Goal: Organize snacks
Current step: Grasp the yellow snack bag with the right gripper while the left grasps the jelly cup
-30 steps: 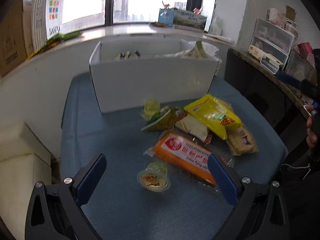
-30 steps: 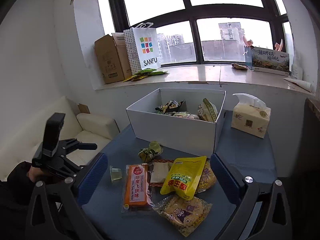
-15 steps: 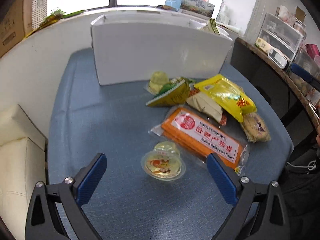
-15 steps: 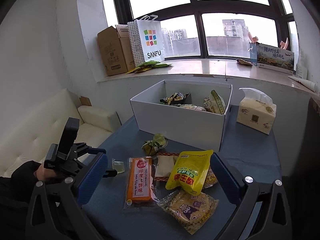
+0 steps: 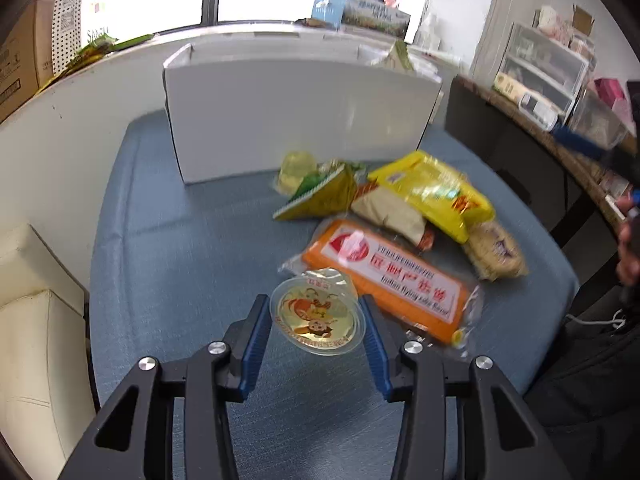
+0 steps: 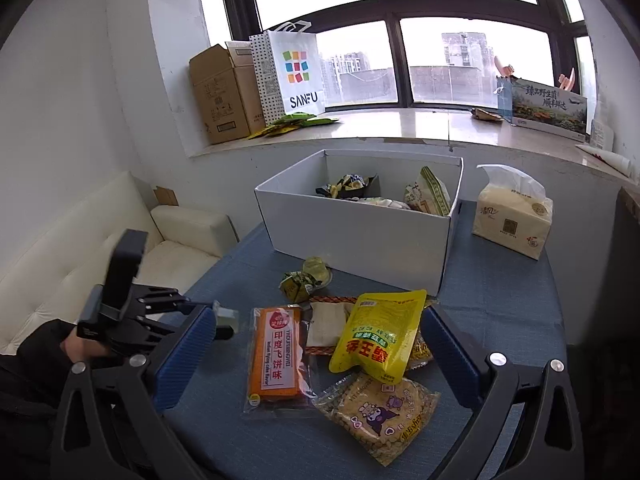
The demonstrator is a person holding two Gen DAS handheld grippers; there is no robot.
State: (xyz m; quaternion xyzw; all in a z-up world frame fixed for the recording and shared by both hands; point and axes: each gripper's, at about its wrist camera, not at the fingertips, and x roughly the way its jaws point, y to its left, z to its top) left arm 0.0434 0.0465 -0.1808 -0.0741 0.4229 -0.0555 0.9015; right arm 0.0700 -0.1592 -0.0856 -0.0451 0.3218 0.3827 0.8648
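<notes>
My left gripper is shut on a small jelly cup with a cartoon lid and holds it just above the blue table. In the right wrist view the left gripper sits left of the snack pile with the cup in its tips. Loose snacks lie ahead: an orange cake pack, a yellow bag, a green-yellow packet, a cracker pack. The white box holds several snacks. My right gripper is open above the pile.
A tissue box stands right of the white box. A cream sofa borders the table's left edge. A cardboard box and a paper bag sit on the windowsill. Shelving stands at the right.
My left gripper moved forward and down onto the jelly cup and closed on it. My right gripper stayed open and shifted slightly closer to the pile.
</notes>
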